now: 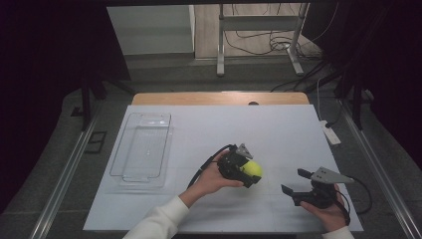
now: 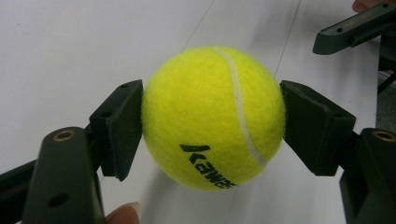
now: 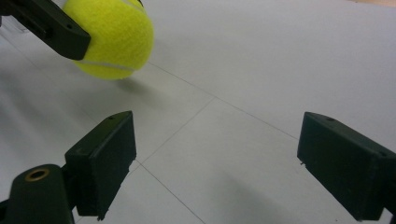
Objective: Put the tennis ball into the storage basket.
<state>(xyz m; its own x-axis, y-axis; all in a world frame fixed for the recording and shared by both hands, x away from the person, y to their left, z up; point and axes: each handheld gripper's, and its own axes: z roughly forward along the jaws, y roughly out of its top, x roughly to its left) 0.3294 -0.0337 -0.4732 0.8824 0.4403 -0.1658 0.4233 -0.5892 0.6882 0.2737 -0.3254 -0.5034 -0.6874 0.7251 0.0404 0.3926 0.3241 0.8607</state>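
A yellow tennis ball sits between the jaws of my left gripper, just off the white table sheet near the middle front. In the left gripper view both pads press on the tennis ball, which bears black lettering and a white seam, so my left gripper is shut on it. My right gripper rests at the front right with its jaws wide apart and nothing between them. The right gripper view has the tennis ball at the upper left, held above its shadow, and my right gripper open over bare sheet.
A clear plastic tray lies on the left part of the white sheet. A white power strip lies at the table's right edge. Metal rails run along both sides of the table.
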